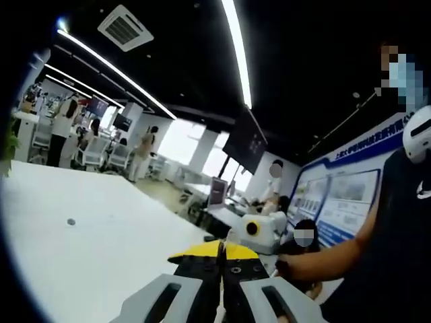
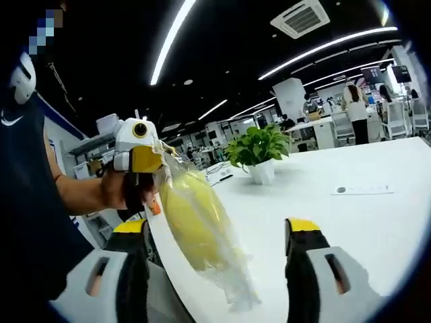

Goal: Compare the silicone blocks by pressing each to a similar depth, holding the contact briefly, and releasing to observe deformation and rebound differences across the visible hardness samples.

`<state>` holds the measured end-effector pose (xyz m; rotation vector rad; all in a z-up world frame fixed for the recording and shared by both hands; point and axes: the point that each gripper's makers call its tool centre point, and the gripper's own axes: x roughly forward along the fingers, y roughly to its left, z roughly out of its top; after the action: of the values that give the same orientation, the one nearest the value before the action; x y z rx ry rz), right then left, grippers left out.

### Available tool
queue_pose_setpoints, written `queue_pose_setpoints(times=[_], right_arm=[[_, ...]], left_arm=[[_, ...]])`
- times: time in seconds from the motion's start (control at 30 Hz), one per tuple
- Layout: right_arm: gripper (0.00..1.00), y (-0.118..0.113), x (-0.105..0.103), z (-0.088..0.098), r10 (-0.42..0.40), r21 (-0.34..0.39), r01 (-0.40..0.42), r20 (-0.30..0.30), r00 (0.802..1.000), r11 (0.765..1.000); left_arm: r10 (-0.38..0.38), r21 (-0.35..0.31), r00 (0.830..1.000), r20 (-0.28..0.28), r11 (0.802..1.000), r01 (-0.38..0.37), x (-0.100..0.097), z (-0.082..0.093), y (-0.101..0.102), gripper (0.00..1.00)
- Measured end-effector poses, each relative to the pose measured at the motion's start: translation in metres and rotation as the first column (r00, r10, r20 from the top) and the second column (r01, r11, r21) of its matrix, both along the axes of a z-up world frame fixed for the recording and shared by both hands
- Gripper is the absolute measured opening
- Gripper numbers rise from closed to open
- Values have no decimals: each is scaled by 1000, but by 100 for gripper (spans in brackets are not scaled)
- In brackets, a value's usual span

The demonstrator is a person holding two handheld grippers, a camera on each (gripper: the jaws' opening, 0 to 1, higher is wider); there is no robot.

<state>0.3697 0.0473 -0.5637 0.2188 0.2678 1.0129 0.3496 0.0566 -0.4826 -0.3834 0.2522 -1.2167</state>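
Right tongs [image 2: 219, 245] gape around bagged yellow block [image 2: 192, 225], apparently pinched by closed left tongs [image 2: 149, 163].

**Left jaws shut, right jaws wide**

Low centre in its own view, the left gripper [image 1: 221, 259] has jaws pressed together. The right gripper [image 2: 217, 237] spreads wide across the bottom. A hand [image 2: 120, 188] grips the left gripper at mid-left.

**Yellow block hangs bagged above the table**

A yellow silicone block [image 2: 192, 219], rounded and oblong, sits inside a clear, crinkled plastic bag [image 2: 229, 282]. It hangs tilted from the left gripper [image 2: 149, 161], above the white table's [image 2: 377, 229] near edge.
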Motion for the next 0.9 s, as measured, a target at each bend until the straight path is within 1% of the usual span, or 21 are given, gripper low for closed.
queue_pose_setpoints(times=[0.03,0.07,0.1,0.2,0.23,0.27,0.3,0.4,0.47,0.57,0.6,0.63,0.67,0.7,0.73,0.77,0.8,0.9], right_arm=[[96,-5,1,-4,-17,-32,17,0,1000,999],[96,-9,5,-4,-34,-51,35,25,999,998],[96,-15,3,-6,-44,-65,45,11,999,997],[96,-29,2,0,-78,-53,81,49,996,995],[96,-31,2,-1,-82,-56,85,50,995,995],[96,-38,2,-3,-104,-76,108,55,993,991],[96,-44,1,-6,-119,-91,124,53,991,988],[96,-57,-2,-14,-139,-101,142,37,990,985],[96,-66,-5,-19,-168,-106,170,30,985,980],[96,-80,-8,-27,-218,-119,220,29,976,968],[96,-83,-10,-30,-223,-129,225,30,974,966],[96,-85,-13,-32,-216,-137,220,42,975,966],[96,-88,-19,-33,-206,-145,214,67,976,966],[96,-91,-21,-35,-211,-149,219,69,975,964],[96,-95,-23,-38,-219,-150,227,65,974,962],[96,-101,-25,-41,-230,-156,237,60,971,959],[96,-106,-28,-42,-242,-156,248,60,969,956],[96,-113,-32,-46,-255,-167,258,42,966,951]], left_arm=[[-2,-3,1000,-3,1000,2,-1,1,-1,0],[-3,-6,1000,-8,1000,3,-1,1,-3,0],[0,-8,1000,-5,1000,0,-1,2,-5,0],[12,-19,1000,-9,1000,-12,1,4,-8,0],[15,-20,1000,-7,1000,-15,1,4,-8,0],[20,-22,1000,-9,1000,-20,3,4,-9,0],[26,-22,1000,-11,999,-26,5,3,-10,0],[38,-15,999,-13,999,-38,10,-1,-13,0],[45,-10,999,-14,999,-46,13,-5,-16,0],[72,6,997,-27,997,-72,20,-17,-18,0],[78,10,996,-33,997,-77,21,-21,-19,0],[79,13,996,-36,997,-79,22,-25,-20,0],[80,16,996,-46,997,-79,23,-31,-21,0],[82,18,995,-50,997,-81,23,-34,-21,0],[83,21,995,-56,996,-82,23,-38,-22,0],[87,19,993,-77,996,-86,24,-44,-22,0],[89,15,992,-86,996,-88,24,-47,-23,0],[101,8,989,-110,995,-101,25,-58,-26,0]])
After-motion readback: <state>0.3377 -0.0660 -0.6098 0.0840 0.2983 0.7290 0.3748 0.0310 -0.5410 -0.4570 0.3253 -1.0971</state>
